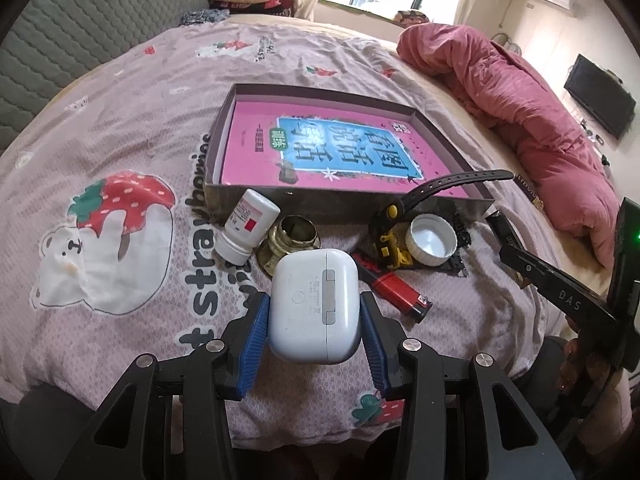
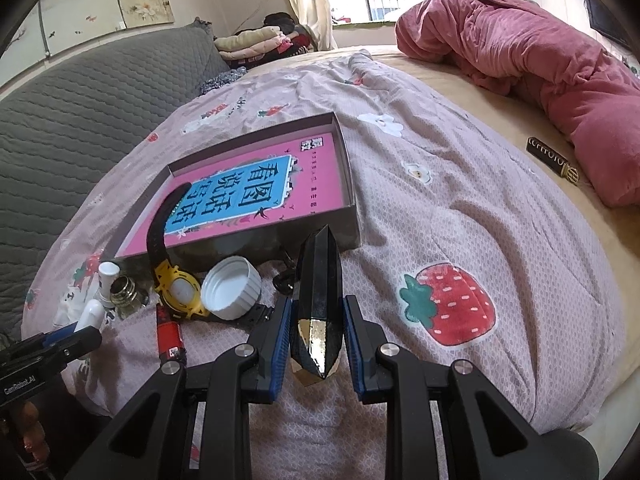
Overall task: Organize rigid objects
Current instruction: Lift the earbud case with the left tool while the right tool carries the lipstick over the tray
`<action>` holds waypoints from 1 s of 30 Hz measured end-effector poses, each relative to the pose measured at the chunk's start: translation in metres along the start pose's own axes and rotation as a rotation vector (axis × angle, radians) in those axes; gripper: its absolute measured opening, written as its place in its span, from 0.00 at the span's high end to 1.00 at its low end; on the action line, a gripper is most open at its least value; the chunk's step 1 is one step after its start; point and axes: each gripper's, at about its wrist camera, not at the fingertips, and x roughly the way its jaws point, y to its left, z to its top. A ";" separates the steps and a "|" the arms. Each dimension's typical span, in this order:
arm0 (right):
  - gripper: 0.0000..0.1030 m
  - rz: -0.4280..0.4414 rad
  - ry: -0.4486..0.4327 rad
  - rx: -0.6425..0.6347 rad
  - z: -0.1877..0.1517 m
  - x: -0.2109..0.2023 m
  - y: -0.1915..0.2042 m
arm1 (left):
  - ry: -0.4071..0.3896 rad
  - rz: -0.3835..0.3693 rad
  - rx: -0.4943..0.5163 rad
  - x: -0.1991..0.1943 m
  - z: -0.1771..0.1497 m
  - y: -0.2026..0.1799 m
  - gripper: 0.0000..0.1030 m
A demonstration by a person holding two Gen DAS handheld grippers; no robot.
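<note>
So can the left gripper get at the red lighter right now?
Probably not yet: the left gripper is shut on the white earbud case. The red lighter lies uncovered just beside it, so the path looks free once emptied.

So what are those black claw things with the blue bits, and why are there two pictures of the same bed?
Those are tongs that a person holds, one in each hand. Each pair has a small camera looking along its two fingers, so you get one picture per hand.

In the left hand's picture, the left tongs grip a white earbud case between blue pads. In the right hand's picture, the right tongs grip a dark pointed faceted object.

Both look over a bedspread printed with strawberries and bears. On it lies a shallow box with a pink book inside. In front of the box sit a white pill bottle, a brass ring, a yellow watch, a white cap and a red lighter.
</note>
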 end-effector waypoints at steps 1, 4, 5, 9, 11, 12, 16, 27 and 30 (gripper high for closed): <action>0.75 0.001 -0.004 -0.003 0.001 -0.001 0.000 | -0.004 -0.002 -0.001 0.000 0.001 0.000 0.56; 0.75 -0.004 -0.021 -0.025 0.002 -0.003 0.003 | -0.022 -0.006 -0.003 -0.003 0.003 0.002 0.56; 0.75 -0.003 -0.029 -0.034 0.002 -0.005 0.005 | -0.030 -0.007 -0.002 -0.005 0.004 0.002 0.56; 0.75 -0.007 -0.061 -0.073 0.005 -0.007 0.012 | -0.063 -0.005 0.011 -0.008 0.008 0.000 0.56; 0.75 -0.007 -0.073 -0.084 0.006 -0.009 0.015 | -0.077 -0.004 0.017 -0.009 0.009 0.000 0.56; 0.75 -0.006 -0.079 -0.087 0.006 -0.010 0.016 | -0.083 -0.003 0.019 -0.009 0.010 0.000 0.56; 0.75 0.003 -0.087 -0.100 0.008 -0.010 0.020 | -0.131 -0.014 0.014 -0.012 0.014 0.001 0.56; 0.75 -0.048 -0.129 -0.124 0.017 -0.007 0.018 | -0.180 0.011 -0.006 0.001 0.029 0.013 0.56; 0.75 -0.057 -0.132 -0.125 0.019 -0.005 0.017 | -0.191 0.019 -0.010 0.004 0.033 0.016 0.56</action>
